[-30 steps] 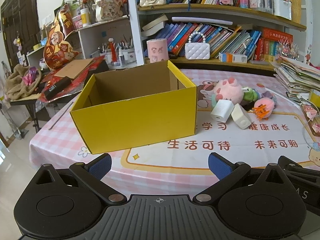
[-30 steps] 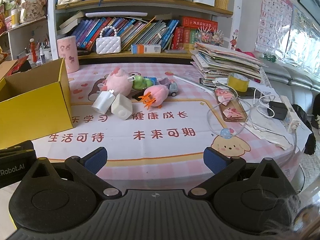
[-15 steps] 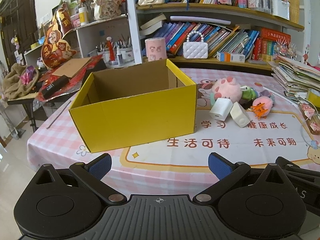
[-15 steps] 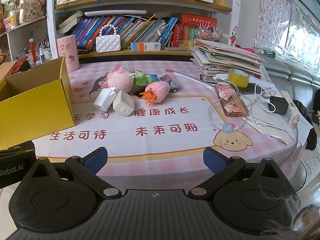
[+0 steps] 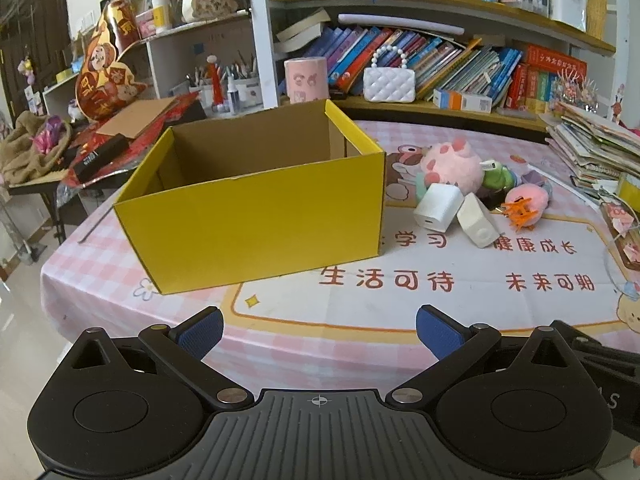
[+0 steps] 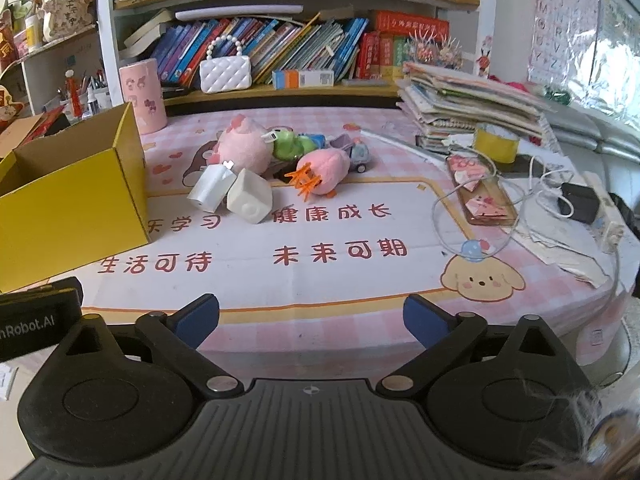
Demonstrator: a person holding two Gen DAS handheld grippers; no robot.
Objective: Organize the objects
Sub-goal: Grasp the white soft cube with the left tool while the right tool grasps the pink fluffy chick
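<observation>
A: Two grippers hang over the near edge of the counter (image 5: 360, 344), nothing between their fingers. Largest thing first?

B: The yellow box (image 5: 256, 216), open at the top, stands toward the counter's left edge. Its inside shows only bare cardboard as far as I can see.

A: And the things to sort?

B: Bunched near the middle of the counter, just right of the box. A round pink plush toy (image 6: 244, 148) lies at the back, with a green toy (image 6: 292, 148) touching its right side. A smaller pink plush with orange feet (image 6: 320, 170) lies in front of that, a little toy car (image 6: 358, 154) beside it. Two white chargers (image 6: 232, 192) lean against each other at the front of the heap.

A: The fingers?

B: Left gripper (image 5: 318, 330): fingers wide apart, short of the box. Right gripper (image 6: 310, 320): fingers also spread, well short of the toys.
</observation>
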